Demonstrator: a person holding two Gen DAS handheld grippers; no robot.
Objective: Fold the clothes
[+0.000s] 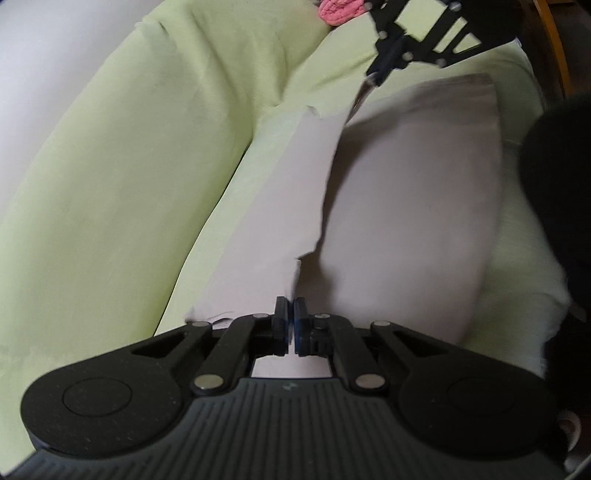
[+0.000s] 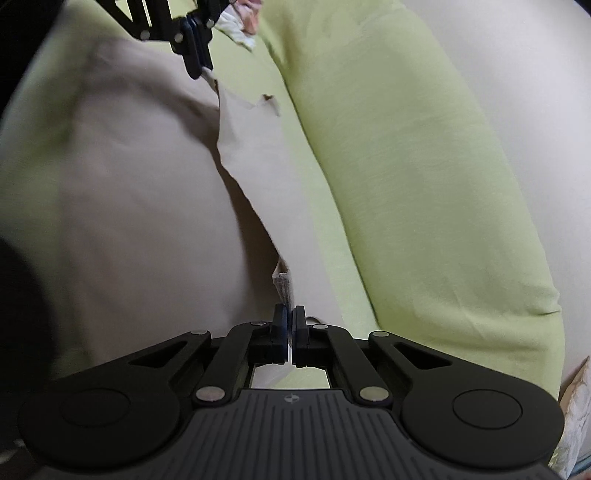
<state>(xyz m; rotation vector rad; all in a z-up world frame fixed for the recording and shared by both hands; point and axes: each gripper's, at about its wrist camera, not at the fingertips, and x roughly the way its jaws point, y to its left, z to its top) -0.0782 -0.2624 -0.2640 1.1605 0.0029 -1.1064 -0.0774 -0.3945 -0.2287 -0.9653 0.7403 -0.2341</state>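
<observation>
Beige garment lies spread on a pale green sofa cover, across the seat in front of the backrest. One long edge is raised off the seat and runs as a taut line between the two grippers.

Left gripper: jaws drawn right together at the near end of that raised edge in its own view. Cloth runs straight to the tips; looks pinched, though the contact itself is hidden behind the pads.

Right gripper: jaws likewise closed, at the opposite end of the same edge. A ribbed hem corner stands just beyond its tips. From the left wrist view this gripper shows at the far end with a strip of cloth trailing from its tips, so a hold there seems likely.

Pink item lies far off on the sofa, well apart from the work.

Step in hand, as judged: carrying the lifted edge across the body of the garment to make a fold.

Doing it well:
- Keep both ends level and the edge taut, so no sag drags the lower layer.
- Move both hands together at one pace.
- Lay the edge down on the opposite edge, corners matched.
- Release only once the cloth rests flat.

Risk: thin cloth slipping from closed tips if pulled too hard.
</observation>
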